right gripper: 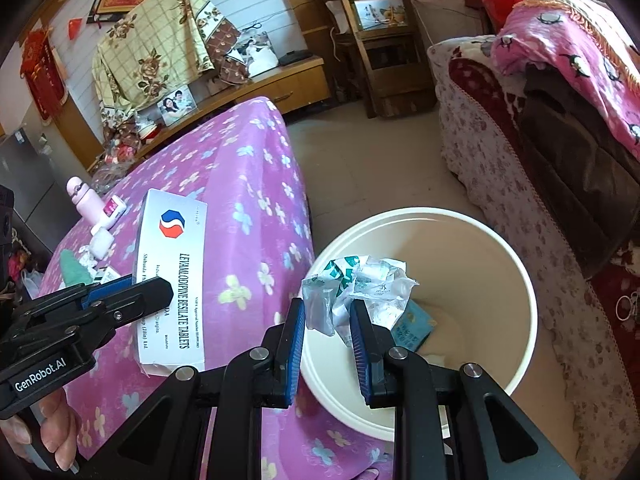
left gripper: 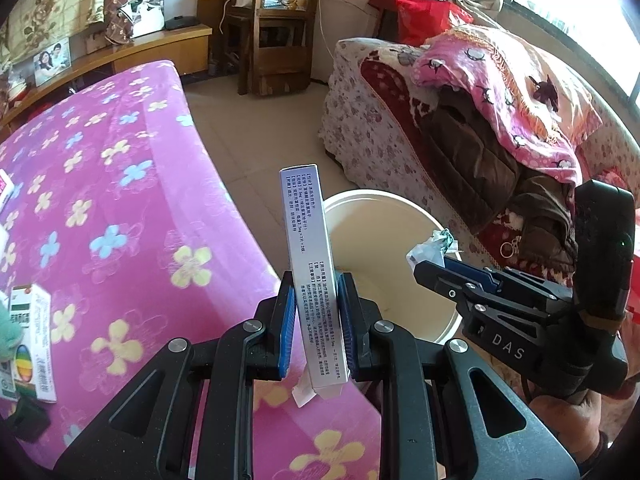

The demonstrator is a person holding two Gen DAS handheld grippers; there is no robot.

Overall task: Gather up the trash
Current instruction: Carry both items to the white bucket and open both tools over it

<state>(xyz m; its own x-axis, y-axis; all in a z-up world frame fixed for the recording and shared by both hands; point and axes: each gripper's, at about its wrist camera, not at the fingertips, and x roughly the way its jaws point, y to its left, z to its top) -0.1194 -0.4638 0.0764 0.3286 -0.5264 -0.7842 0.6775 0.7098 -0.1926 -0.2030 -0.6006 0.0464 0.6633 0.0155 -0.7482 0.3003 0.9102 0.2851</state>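
So the trash we've got in hand: the left gripper (left gripper: pixel 316 320) is clamped on a white medicine box (left gripper: pixel 310 264), pinched by its narrow sides between the blue pads (left gripper: pixel 287 320), box standing nearly upright with a slight tilt and poking up past the fingertips. Its broad face shows in the right wrist view, "Levamlodipine Besilate Tablets" printed on it (right gripper: pixel 172 280). It sits above the edge of the tabletop (left gripper: pixel 120 200) with the pink flowered cover, with the cream bucket (left gripper: pixel 404 292) just right of and beyond the gripper.

Our right gripper (right gripper: pixel 327 320) is closed on a crumpled wad of wrappers (right gripper: pixel 356 288), white and clear plastic with green print, held right over the bucket's mouth (right gripper: pixel 516 280). Down inside the bucket, past the right finger, there's a blue packet (right gripper: pixel 414 326) lying on the bottom.

Off to the left of the left gripper another little medicine box (left gripper: pixel 34 340) lies on the tabletop. Further out in the right view we see a pink bottle (right gripper: pixel 82 200) at the far end of the tabletop, and a sofa (right gripper: pixel 500 160) piled with blankets to the right of the bucket
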